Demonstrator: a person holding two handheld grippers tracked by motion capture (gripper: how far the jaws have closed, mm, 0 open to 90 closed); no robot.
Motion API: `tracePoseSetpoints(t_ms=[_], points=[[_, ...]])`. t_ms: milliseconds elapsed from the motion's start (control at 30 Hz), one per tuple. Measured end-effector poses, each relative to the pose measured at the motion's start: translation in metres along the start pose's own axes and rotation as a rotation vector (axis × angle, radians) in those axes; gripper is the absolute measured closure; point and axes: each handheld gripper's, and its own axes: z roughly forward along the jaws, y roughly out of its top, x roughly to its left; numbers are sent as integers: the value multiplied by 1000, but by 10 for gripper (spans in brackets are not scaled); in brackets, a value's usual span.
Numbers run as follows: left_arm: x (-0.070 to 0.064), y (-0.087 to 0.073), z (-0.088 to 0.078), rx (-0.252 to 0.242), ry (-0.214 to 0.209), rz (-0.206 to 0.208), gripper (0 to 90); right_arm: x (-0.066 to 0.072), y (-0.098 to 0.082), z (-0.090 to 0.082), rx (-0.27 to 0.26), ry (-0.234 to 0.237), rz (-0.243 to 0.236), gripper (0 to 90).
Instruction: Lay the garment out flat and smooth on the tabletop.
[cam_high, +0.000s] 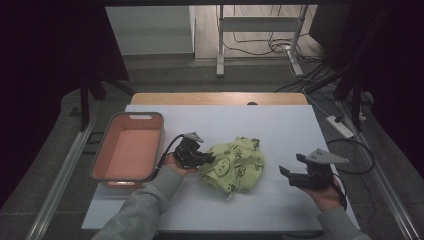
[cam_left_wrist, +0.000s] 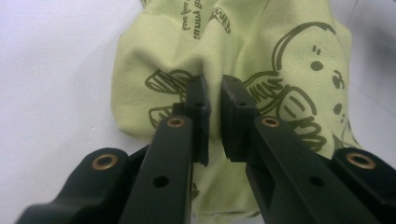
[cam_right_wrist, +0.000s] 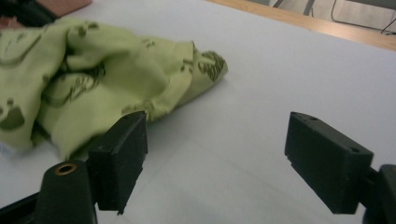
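Note:
A crumpled light-green cloth (cam_high: 232, 164) printed with dark cartoon figures lies in the middle of the white table. My left gripper (cam_high: 207, 159) reaches the cloth's left edge from the left. In the left gripper view its jaws stand nearly together, pinching a raised fold of the cloth (cam_left_wrist: 280, 56) at my left gripper (cam_left_wrist: 215, 88). My right gripper (cam_high: 291, 164) hovers a little to the right of the cloth, its jaws wide apart. The right gripper view has my right gripper (cam_right_wrist: 224, 154) over bare table, with the cloth (cam_right_wrist: 93, 70) lying to its left and apart from it.
A pink rectangular tub (cam_high: 160, 145) with a grey rim sits at the table's left side, close behind my left hand. A wooden strip (cam_high: 220, 98) marks the far edge of the table. Stand legs and cables lie on the floor beyond.

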Motion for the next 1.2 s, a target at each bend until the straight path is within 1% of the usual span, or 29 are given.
tracePoseSetpoints(t_ms=[67,100,133,167,200,267,300,333,400,467,533,567,600,667,700,733,767,800,867,900,967,1000,1033,1067,1133,1200], points=[[-1,0,0,-2,1,3,826,-3,17,11,25,15,-4,242],[-1,0,0,-2,2,6,826,-4,34,25,50,32,-16,264],[-2,0,0,-3,3,8,826,-5,43,34,60,44,-22,273],[-2,0,0,-3,4,11,826,-5,43,34,60,44,-22,273],[-3,0,0,-3,3,14,827,-5,51,43,71,55,-26,279],[-3,0,1,-2,2,19,827,-5,66,64,103,64,-44,286],[-3,-1,0,-4,2,22,827,-6,77,87,150,89,-44,286],[-3,-1,0,-5,1,24,827,-6,77,87,150,89,-44,286],[-4,-1,-1,-8,-2,21,827,-6,83,109,198,112,-47,291],[-4,-1,-2,-9,-2,22,827,-5,85,131,249,145,-49,300],[-4,-2,-2,-10,-1,24,827,-4,83,149,317,168,-54,304],[-5,-2,-3,-12,0,24,827,-3,81,155,343,184,-49,309],[-5,-2,-3,-15,-1,23,827,1,77,163,382,213,-52,326],[-5,-3,-4,-16,2,22,827,5,74,164,402,232,-65,344],[-4,-3,-4,-16,2,22,827,5,74,164,402,232,-65,344],[-5,-3,-4,-15,3,22,827,9,71,164,423,240,-81,363],[-5,-3,-4,-15,4,21,827,11,70,163,427,237,-91,382],[-5,-4,-4,-15,5,22,827,11,70,163,427,237,-91,382],[-6,-4,-5,-13,9,25,827,11,66,162,433,248,-92,458],[-7,-4,-5,-12,12,28,827,12,64,162,438,249,-86,513],[-8,-4,-5,-9,16,32,828,13,59,163,453,244,-104,671],[-9,-4,-5,-9,19,35,828,14,56,162,451,246,-116,737],[-8,-4,-6,-9,19,35,827,15,54,159,430,250,-132,826],[-8,-4,-6,-10,20,35,827,15,54,159,430,250,-132,826],[-8,-4,-7,-14,23,33,827,16,54,155,398,243,-148,852],[-7,-4,-9,-23,27,33,828,16,57,148,357,223,-173,859]])
